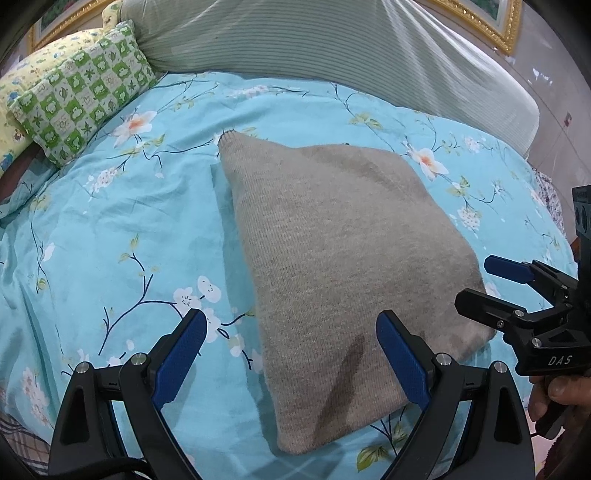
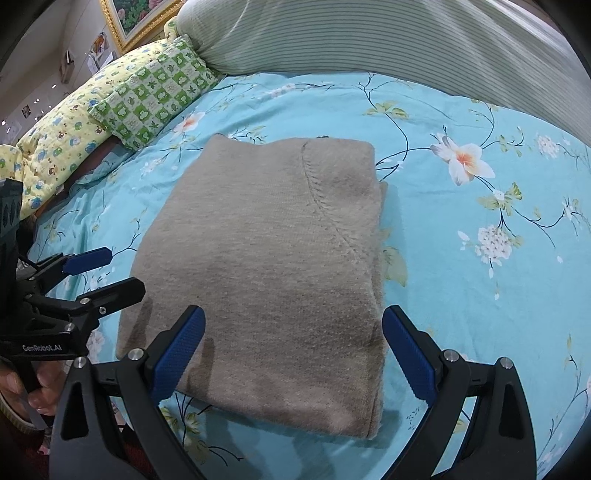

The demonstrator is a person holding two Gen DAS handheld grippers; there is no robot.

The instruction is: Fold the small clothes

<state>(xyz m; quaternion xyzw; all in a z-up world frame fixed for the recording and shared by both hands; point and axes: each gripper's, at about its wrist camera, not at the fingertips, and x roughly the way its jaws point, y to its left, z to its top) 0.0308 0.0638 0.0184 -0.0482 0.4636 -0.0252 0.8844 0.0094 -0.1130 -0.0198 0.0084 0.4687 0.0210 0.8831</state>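
Nearest the left wrist camera, the left gripper (image 1: 291, 354) stands with its blue-padded fingers spread wide and empty, hovering over the near edge of a folded beige knitted sweater (image 1: 340, 266). Its right pad hangs above the knit; whether it touches, I cannot tell. From the right wrist view, the right gripper (image 2: 293, 354) is likewise released, holding nothing, poised above the near part of that sweater, which lies flat as a neat, thick rectangle on the turquoise floral bedspread (image 2: 480, 266). A person's fingers (image 2: 22, 387) grip the left tool's handle at the frame edge. Beyond the garment, to the left, rest a green-and-white checked pillow (image 2: 155, 92) and a yellow printed pillow (image 2: 62, 136). Farthest back lies a grey-green striped bolster (image 2: 369, 40), with a gilt picture frame (image 2: 129, 26) behind.
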